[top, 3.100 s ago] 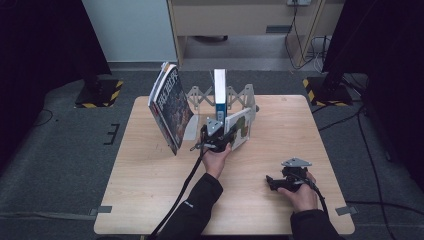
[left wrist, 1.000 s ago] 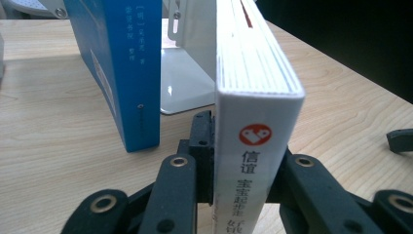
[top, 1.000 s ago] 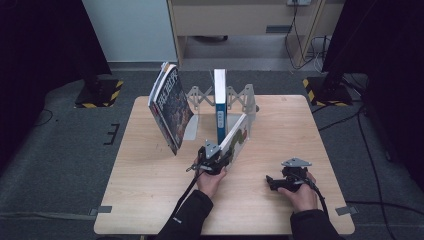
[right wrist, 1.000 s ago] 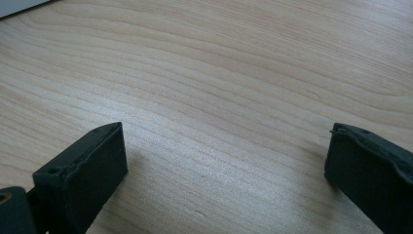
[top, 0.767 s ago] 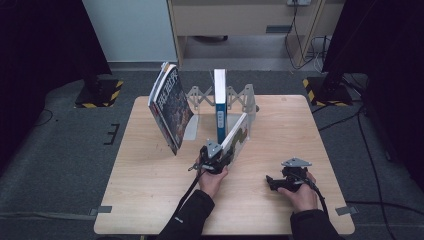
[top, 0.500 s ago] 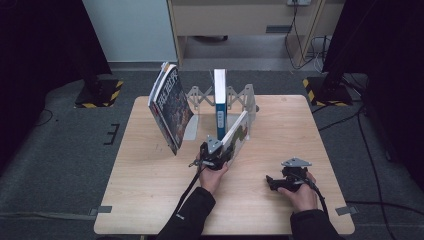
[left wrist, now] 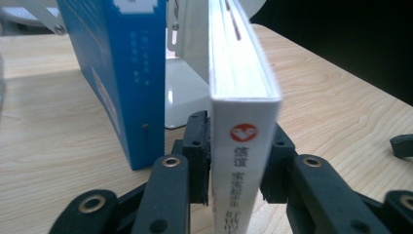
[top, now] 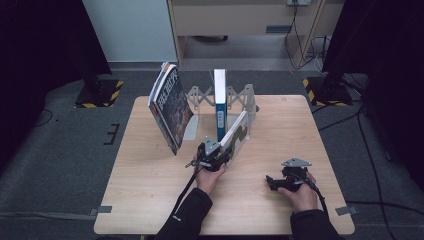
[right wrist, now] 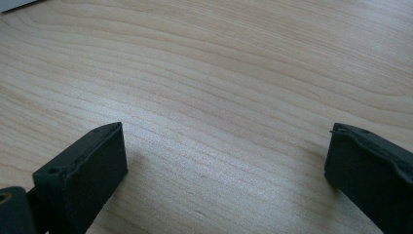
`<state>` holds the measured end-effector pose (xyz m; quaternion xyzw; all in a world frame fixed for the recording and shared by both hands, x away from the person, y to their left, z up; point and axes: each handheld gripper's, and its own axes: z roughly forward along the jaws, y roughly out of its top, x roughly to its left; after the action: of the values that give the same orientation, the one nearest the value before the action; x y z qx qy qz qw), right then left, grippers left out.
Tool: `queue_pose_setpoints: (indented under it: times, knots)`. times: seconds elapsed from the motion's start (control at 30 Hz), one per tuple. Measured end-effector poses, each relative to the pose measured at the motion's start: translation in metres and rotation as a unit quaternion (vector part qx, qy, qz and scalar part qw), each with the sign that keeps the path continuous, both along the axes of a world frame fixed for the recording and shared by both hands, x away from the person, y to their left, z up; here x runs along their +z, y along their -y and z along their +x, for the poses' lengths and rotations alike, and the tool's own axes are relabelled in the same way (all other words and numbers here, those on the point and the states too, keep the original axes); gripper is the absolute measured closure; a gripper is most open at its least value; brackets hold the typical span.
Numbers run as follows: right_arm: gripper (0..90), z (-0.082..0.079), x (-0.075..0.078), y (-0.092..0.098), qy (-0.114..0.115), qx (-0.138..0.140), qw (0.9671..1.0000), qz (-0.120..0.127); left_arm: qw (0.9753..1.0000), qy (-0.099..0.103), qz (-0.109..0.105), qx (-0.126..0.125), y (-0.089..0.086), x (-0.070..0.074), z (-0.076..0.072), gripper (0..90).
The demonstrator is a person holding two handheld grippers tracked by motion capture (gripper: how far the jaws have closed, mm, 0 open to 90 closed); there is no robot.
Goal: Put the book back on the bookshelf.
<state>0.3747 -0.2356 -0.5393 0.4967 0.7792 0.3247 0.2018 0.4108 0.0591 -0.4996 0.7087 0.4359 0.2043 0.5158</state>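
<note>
Left gripper (left wrist: 238, 170) pinches our white book (left wrist: 241, 122) by its spine so it tilts free of the rack (top: 240, 97); right gripper (right wrist: 224, 170) rests spread on the table (top: 150, 200).

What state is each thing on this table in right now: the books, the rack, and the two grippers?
White book: tilted, clamped by the left gripper.
Blue book: upright in the rack.
Magazine: leaning at the rack's left end.
Rack: stretched open on the table.
Left gripper: shut on the white book.
Right gripper: open, empty, low over the table.
</note>
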Motion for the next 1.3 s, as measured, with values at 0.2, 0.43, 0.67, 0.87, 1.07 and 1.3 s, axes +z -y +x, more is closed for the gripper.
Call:
queue_pose_setpoints:
  times: [0.2,0.43,0.67,0.87,1.07,1.3]
  knots:
    - [1.9,0.000,0.000,0.000,0.000,0.000,1.0000,0.000,1.0000,0.002,-0.004,-0.008,-0.008,0.004,-0.007,72.2]
    - [1.9,0.000,0.000,0.000,0.001,0.001,1.0000,0.000,0.9999,0.005,-0.003,-0.012,-0.001,0.004,-0.008,72.3]
    - [1.8,0.000,0.000,0.000,0.001,0.001,1.0000,-0.001,0.9999,0.000,-0.005,-0.014,0.006,0.005,-0.004,71.1]
    - [1.7,0.000,0.000,0.000,0.001,0.001,1.0000,-0.001,0.9997,0.004,-0.007,-0.023,0.015,0.007,0.000,69.0]
    - [1.8,0.000,0.000,0.000,0.000,0.000,1.0000,-0.001,0.9993,0.003,-0.003,-0.038,0.016,0.004,0.000,66.7]
    - [1.7,0.000,0.000,0.000,0.000,0.001,1.0000,-0.001,0.9980,0.008,-0.005,-0.062,0.012,0.005,-0.008,66.2]
